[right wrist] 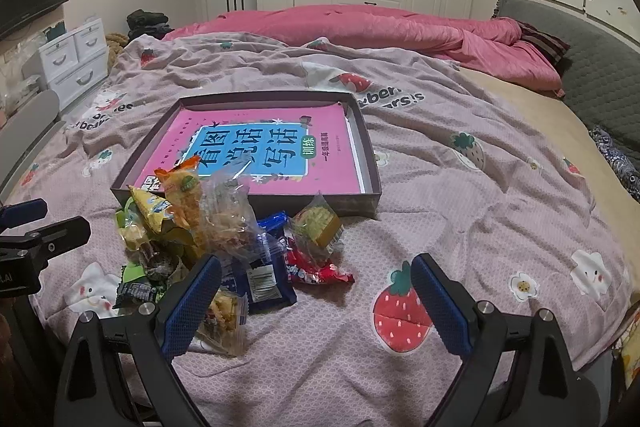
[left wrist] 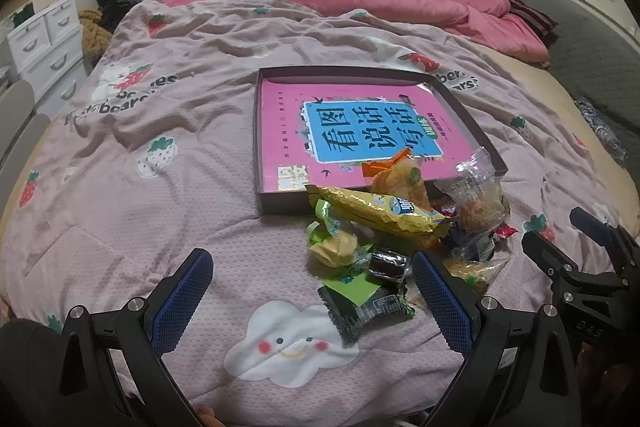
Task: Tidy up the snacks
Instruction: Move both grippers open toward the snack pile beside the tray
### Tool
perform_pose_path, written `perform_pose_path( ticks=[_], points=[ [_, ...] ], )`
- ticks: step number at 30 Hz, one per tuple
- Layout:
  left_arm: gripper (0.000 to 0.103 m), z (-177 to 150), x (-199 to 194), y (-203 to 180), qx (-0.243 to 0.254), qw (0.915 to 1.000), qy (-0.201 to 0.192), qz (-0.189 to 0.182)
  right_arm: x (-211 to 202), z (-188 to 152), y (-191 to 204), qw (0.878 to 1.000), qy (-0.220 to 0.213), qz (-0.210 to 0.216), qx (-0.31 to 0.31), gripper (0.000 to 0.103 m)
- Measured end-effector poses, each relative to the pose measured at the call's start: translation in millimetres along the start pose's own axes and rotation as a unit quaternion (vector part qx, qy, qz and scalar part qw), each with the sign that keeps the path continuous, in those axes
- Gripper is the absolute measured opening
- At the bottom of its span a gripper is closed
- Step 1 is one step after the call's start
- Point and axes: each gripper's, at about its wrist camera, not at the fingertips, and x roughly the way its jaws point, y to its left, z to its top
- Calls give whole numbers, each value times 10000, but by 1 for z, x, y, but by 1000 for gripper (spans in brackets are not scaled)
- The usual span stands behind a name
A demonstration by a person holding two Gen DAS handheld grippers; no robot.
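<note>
A heap of wrapped snacks lies on the bed in front of a shallow dark box (left wrist: 280, 205) (right wrist: 362, 131) that holds a pink book (left wrist: 352, 131) (right wrist: 256, 151). The heap includes a long yellow packet (left wrist: 380, 211), a dark green packet (left wrist: 366, 307), an orange packet (right wrist: 182, 187), a blue packet (right wrist: 264, 275), a red packet (right wrist: 316, 269) and a clear-wrapped green cake (right wrist: 318, 223). My left gripper (left wrist: 312, 275) is open and empty, low over the heap's near left side. My right gripper (right wrist: 316, 275) is open and empty, its left finger (right wrist: 192, 303) at the heap's near edge.
The pink strawberry-print bedspread (left wrist: 160, 207) is creased. A rumpled pink duvet (right wrist: 360, 23) lies at the back, a grey headboard (right wrist: 600, 67) at right, white drawers (right wrist: 76, 59) at left. The other gripper shows at each view's edge: right gripper (left wrist: 592, 259), left gripper (right wrist: 36, 239).
</note>
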Motion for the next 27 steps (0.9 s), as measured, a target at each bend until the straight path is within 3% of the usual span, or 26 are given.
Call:
perform_pose_path(
  ticks=[27],
  points=[
    [100,-2,1,-9,131,9997,62,-178,-3,0,8,9999,-76,55,-132,96]
  ],
)
